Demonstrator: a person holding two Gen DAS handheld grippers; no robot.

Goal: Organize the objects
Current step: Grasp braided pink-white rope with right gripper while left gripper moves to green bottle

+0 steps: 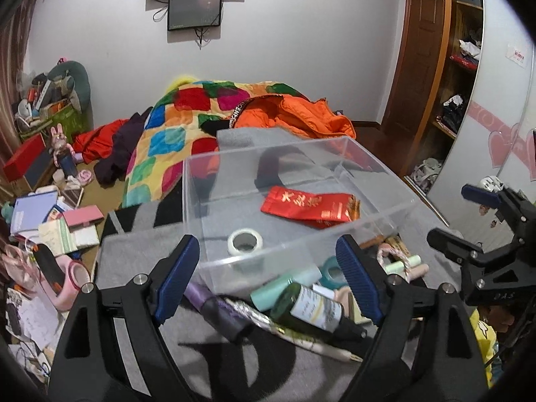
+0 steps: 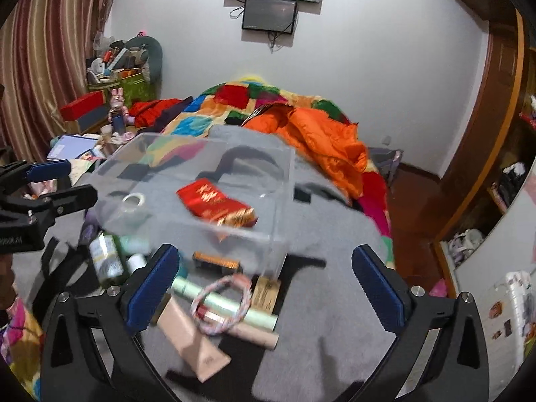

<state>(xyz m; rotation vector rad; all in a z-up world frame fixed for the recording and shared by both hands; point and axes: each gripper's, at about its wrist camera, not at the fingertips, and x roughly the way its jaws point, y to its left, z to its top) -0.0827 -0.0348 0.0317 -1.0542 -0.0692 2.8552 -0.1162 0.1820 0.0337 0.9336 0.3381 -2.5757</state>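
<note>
With both claws spread and gripping nothing, the left claw hovers over the clutter on the bed's grey blanket, the right claw beside it. Next pick, probably: the green bottle, lying flat, cap toward the lower right; close across its long axis. Beyond stands the clear box, holding red packet and tape roll.
</note>
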